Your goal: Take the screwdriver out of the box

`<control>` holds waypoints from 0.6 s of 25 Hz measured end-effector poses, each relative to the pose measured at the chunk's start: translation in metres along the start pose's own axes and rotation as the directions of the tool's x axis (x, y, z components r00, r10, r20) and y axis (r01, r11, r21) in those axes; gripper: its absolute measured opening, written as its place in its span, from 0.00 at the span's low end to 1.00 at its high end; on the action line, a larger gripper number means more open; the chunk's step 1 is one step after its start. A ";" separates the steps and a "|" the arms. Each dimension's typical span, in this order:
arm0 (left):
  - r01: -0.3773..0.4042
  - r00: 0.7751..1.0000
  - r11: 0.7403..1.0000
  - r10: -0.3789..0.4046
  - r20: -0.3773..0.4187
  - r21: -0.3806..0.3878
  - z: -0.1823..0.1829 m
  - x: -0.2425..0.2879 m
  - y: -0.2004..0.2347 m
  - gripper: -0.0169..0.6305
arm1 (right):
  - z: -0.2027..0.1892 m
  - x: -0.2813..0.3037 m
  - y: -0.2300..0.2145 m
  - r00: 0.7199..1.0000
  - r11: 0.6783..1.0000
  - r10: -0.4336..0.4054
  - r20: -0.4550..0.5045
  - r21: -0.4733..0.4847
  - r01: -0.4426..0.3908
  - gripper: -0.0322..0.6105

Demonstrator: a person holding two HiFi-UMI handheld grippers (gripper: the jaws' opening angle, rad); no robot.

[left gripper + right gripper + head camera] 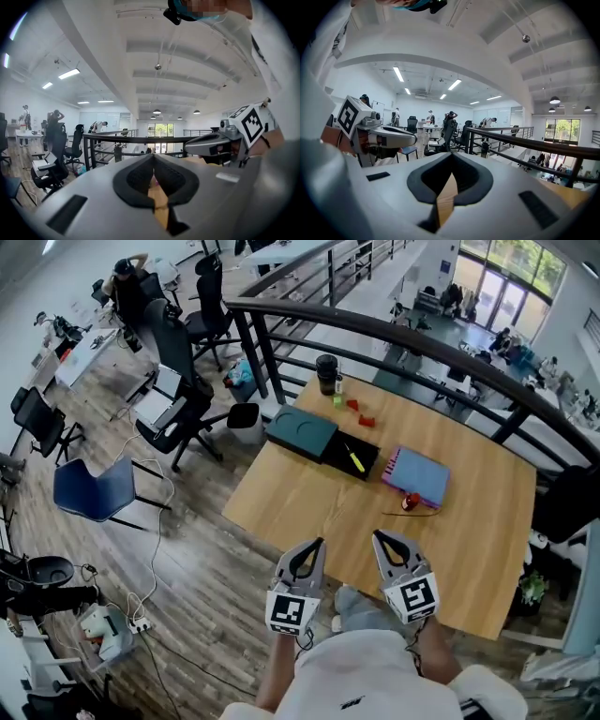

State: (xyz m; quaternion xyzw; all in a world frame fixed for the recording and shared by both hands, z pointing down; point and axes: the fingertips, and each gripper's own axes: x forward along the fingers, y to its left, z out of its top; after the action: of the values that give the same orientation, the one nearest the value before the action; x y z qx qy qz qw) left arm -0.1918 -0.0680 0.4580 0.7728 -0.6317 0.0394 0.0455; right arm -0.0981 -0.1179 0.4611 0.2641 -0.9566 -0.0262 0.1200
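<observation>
An open dark box [323, 440] lies on the far left part of the wooden table [309, 507], and a yellow-handled screwdriver [354, 459] rests in its black tray. Both grippers hover side by side over the table's near edge, well short of the box. My left gripper [318, 543] has its jaws together with nothing between them; its own view shows the tips [153, 157] meeting. My right gripper [378, 536] is likewise shut and empty [451, 154]. Each gripper view shows the other gripper alongside.
A purple and blue case [417, 474] and a small red object [411, 502] lie right of the box. A black cup [326, 373] and small red blocks [366, 420] stand at the far edge by the black railing [403, 334]. Office chairs [192, 413] stand left.
</observation>
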 end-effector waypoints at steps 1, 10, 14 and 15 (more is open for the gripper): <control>0.003 1.000 1.000 -0.003 -0.007 -0.006 -0.001 0.008 0.005 0.04 | 0.001 0.009 -0.005 1.000 1.000 0.003 -0.008 0.004 -0.003 0.04; 0.019 0.997 0.999 -0.021 -0.068 -0.033 -0.015 0.076 0.044 0.04 | -0.012 0.077 -0.038 0.997 0.999 0.040 -0.072 0.034 -0.037 0.04; 0.049 0.995 0.998 -0.052 -0.084 -0.045 -0.023 0.105 0.060 0.04 | -0.021 0.104 -0.055 0.993 0.998 0.030 -0.115 0.055 -0.024 0.04; 0.062 0.994 0.997 -0.066 -0.091 -0.046 -0.026 0.112 0.064 0.04 | -0.023 0.111 -0.060 0.992 0.998 0.022 -0.120 0.060 -0.015 0.04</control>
State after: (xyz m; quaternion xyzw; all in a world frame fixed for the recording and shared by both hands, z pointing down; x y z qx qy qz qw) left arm -0.2320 -0.1866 0.4980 0.7889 -0.6045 0.0600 0.0922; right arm -0.1549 -0.2257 0.5005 0.2596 -0.9504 0.0194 0.1701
